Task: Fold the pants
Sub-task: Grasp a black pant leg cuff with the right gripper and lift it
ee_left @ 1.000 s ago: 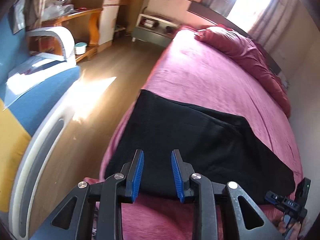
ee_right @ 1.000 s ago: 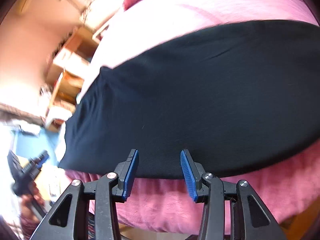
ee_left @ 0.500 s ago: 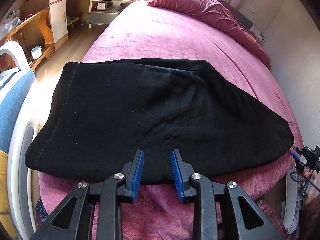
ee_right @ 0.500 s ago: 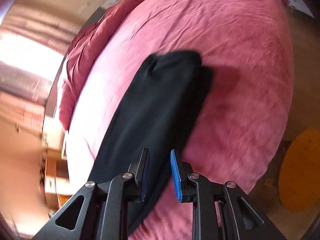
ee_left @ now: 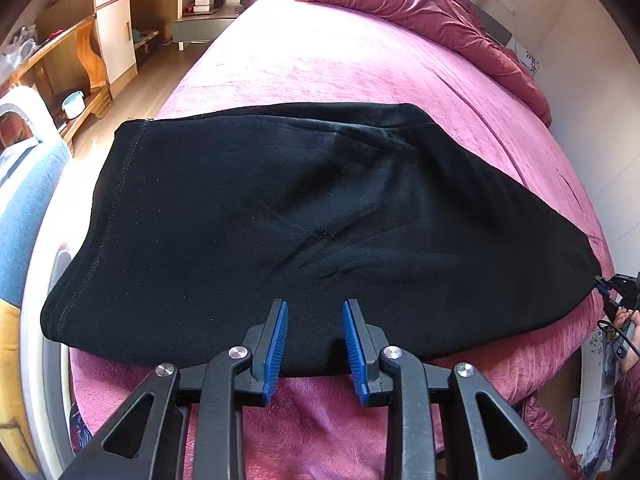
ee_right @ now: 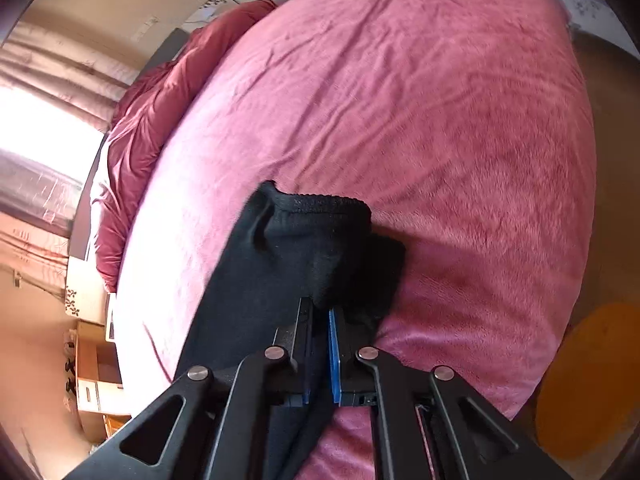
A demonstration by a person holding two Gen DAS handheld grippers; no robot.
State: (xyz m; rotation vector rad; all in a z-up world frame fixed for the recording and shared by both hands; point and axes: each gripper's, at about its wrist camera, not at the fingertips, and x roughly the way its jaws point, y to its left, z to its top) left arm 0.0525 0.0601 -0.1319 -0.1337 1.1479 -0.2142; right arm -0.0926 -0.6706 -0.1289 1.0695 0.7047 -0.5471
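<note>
Black pants (ee_left: 300,208) lie folded lengthwise across the foot of a pink bed (ee_left: 340,60). My left gripper (ee_left: 314,308) hovers over the middle of their near edge, open, its blue pads apart with fabric showing below the gap. In the right wrist view, my right gripper (ee_right: 319,312) is shut on the narrow end of the pants (ee_right: 304,248), and the stitched hem bunches up just beyond the pads. The left wrist view catches that right gripper (ee_left: 616,292) at the pants' right tip, with a hand on it.
A maroon duvet (ee_left: 440,16) is heaped at the head of the bed. Wooden desk and cabinets (ee_left: 100,32) and a low nightstand (ee_left: 212,12) line the far left. A blue chair (ee_left: 24,200) stands close on the left. An orange round stool (ee_right: 592,380) sits by the bed's corner.
My right gripper swung from the pants' middle to their narrow end and shut on it. My left gripper moved in over the bed's foot, squaring up to the pants' near edge.
</note>
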